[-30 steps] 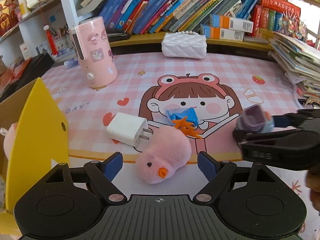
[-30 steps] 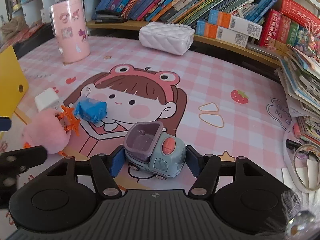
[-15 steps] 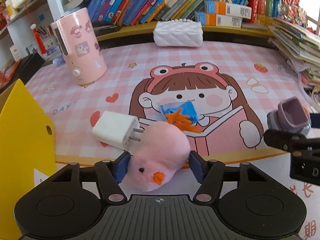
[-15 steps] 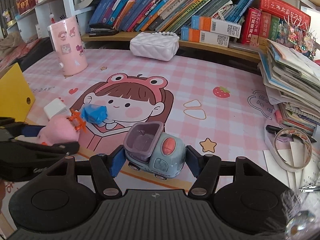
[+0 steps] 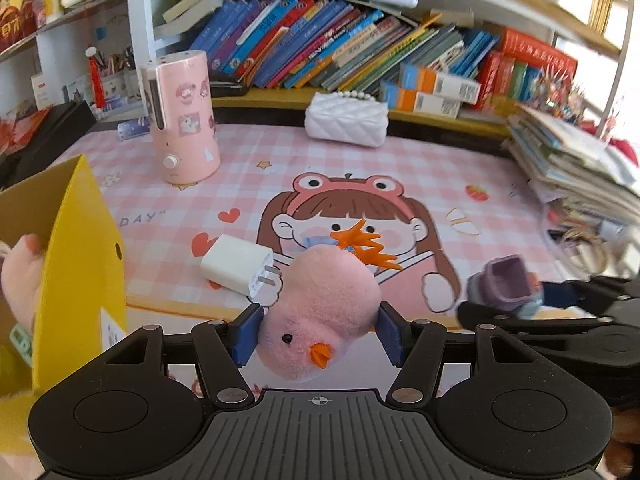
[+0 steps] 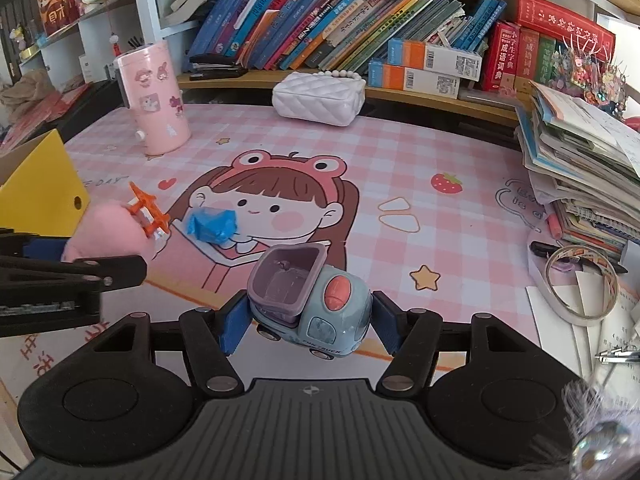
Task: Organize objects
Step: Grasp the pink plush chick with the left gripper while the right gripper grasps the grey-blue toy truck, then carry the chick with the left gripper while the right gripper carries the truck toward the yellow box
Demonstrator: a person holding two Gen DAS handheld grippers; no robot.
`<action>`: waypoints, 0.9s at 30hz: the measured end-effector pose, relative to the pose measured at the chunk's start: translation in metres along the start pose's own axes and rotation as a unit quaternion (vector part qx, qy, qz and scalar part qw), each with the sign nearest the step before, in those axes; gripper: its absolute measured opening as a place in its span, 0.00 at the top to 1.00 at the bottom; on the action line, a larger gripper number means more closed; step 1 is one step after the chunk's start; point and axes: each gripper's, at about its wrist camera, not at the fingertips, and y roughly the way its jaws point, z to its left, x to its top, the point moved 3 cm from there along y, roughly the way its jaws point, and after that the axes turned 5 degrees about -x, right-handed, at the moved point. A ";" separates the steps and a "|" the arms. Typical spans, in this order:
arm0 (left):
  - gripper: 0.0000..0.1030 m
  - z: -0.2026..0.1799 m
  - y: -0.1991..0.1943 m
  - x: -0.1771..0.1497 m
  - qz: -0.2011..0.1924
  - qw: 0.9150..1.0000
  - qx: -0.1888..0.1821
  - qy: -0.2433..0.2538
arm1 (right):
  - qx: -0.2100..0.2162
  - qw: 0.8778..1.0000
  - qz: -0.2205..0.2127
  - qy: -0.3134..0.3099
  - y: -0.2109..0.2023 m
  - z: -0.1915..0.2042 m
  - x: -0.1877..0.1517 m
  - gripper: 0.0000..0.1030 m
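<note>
A second ago the pink plush duck (image 5: 320, 312) lay on the counter (image 5: 360, 168) ahead of spread left tongs (image 5: 318, 334); since then the tongs have closed on it, and the duck now hangs lifted between their blue pads, beak toward the camera. Its orange feet (image 5: 366, 246) stick up behind it and cover part of the blue wrapped item, of which only a sliver shows in the left view. The right tongs (image 6: 306, 322) pinch the toy truck (image 6: 310, 302) as before, its lilac bin facing up and its wheels clear of the counter.

Just left of the duck, the white charger plug (image 5: 238, 270) lies on the printed mat, prongs toward the duck. Further left of the duck stands a yellow cardboard box (image 5: 80, 264), cut off by the frame edge; something pink and soft peeks out behind its wall, too hidden to identify. In the right view the blue wrapped item (image 6: 212, 226) sits on the cartoon girl's face, beyond the duck.

Well behind the duck, the pink cylindrical humidifier (image 5: 182, 120) stands upright and a white quilted purse (image 5: 346, 118) rests against the bookshelf ledge. To the duck's far right a stack of books (image 5: 572, 168) is blurred.
</note>
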 end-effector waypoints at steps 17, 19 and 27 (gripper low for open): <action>0.42 0.014 -0.058 -0.034 -0.034 0.999 -0.021 -0.014 | -0.009 1.000 -0.014 -0.014 -0.042 0.034 -0.023 0.40; 0.42 0.019 -0.067 -0.040 -0.037 0.999 -0.022 -0.017 | -0.011 1.000 -0.018 -0.019 -0.048 0.041 -0.026 0.40; 0.42 0.044 -0.098 -0.063 -0.038 0.999 -0.020 -0.020 | -0.012 0.999 -0.021 -0.022 -0.072 0.073 -0.044 0.40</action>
